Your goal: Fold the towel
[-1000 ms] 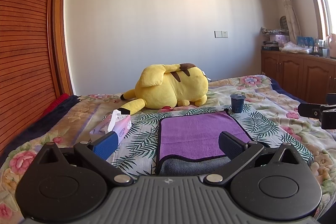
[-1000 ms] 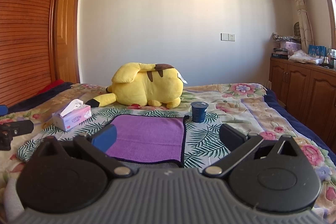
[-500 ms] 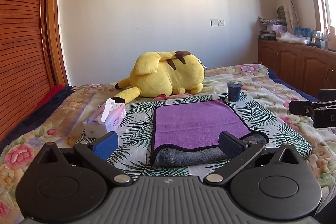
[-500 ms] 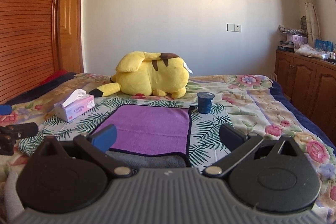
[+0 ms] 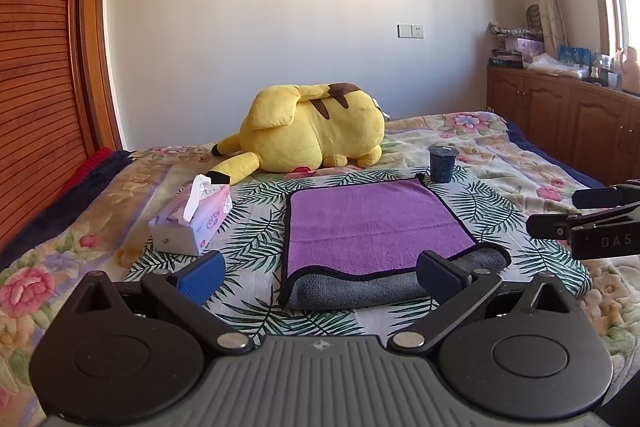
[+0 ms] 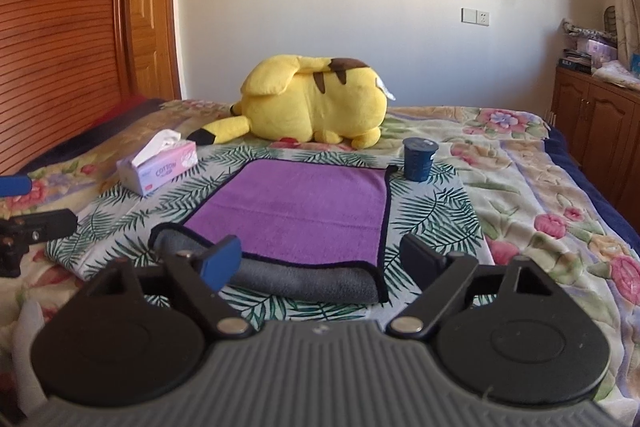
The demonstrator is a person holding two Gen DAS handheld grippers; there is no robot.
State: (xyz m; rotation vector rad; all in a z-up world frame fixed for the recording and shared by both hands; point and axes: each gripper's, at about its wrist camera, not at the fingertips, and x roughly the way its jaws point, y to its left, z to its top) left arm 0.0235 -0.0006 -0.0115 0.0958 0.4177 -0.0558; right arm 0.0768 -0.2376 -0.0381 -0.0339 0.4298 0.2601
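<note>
Both hand-held grippers, left [image 5: 318, 277] and right [image 6: 322, 261], are held open, empty; the folded towel [image 5: 372, 227] may be unfolded if snagged.

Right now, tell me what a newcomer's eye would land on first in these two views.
The big yellow plush toy lying on its side at the far end of the bed grabs attention first. Next comes the purple towel, spread in the middle on the leaf-print cloth, its grey underside showing along the near edge. A tissue box sits to its left, a dark blue cup at its far right corner.
</note>
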